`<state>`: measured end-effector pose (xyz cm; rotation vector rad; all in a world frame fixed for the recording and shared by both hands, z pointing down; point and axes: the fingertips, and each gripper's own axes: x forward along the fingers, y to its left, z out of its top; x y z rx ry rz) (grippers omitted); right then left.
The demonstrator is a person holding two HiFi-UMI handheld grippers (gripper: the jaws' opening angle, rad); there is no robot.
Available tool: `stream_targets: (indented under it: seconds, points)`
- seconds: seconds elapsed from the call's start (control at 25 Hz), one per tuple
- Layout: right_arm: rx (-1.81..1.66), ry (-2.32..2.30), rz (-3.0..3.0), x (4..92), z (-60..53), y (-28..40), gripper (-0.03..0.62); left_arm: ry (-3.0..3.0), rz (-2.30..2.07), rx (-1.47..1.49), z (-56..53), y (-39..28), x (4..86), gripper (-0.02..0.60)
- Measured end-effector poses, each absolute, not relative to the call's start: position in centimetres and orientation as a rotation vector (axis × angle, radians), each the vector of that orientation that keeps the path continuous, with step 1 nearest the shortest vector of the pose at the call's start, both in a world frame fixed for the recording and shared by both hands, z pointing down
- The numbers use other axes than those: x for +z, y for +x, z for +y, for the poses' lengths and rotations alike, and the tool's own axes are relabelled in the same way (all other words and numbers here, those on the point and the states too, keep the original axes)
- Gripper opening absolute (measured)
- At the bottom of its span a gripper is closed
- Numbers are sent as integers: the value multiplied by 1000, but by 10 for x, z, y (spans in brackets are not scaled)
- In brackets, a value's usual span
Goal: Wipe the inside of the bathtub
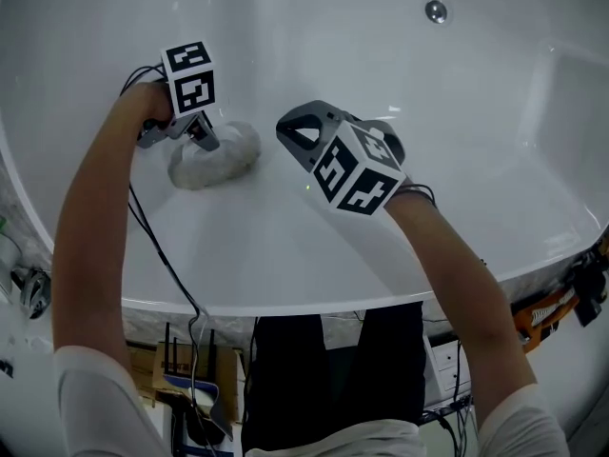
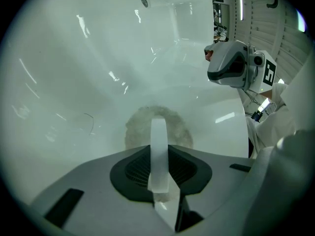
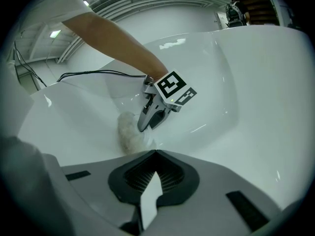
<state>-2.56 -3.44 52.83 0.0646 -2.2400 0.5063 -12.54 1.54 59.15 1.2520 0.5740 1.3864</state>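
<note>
Head view: your left gripper [image 1: 203, 139] is clamped on a grey cloth [image 1: 217, 157], pressing it against the white bathtub [image 1: 400, 227] wall at 10 o'clock from frame centre. Your right gripper [image 1: 295, 131] hovers at the cloth's 3 o'clock, jaws pressed together, holding nothing.

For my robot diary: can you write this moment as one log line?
left gripper: shut on cloth | cloth: against bathtub wall | right gripper: shut, empty, clear of cloth
</note>
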Motion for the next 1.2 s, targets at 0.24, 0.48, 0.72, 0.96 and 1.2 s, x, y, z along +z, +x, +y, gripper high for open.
stream_targets:
  seconds: [0.24, 0.48, 0.72, 0.96, 1.2]
  points:
    - [504, 94, -2220, 539, -27, -15, 20, 1264, 566, 1453, 22, -132, 613, 86]
    - [501, 106, -2217, 534, -23, -13, 20, 1272, 543, 1487, 23, -140, 625, 86]
    - [479, 98, -2203, 524, -16, 4, 20, 1268, 541, 1525, 24, -142, 627, 86]
    - [480, 141, -2202, 517, -17, 14, 20, 1275, 581, 1559, 22, -141, 623, 86]
    - [455, 183, -2220, 501, -20, 14, 20, 1303, 664, 1564, 23, -136, 618, 86]
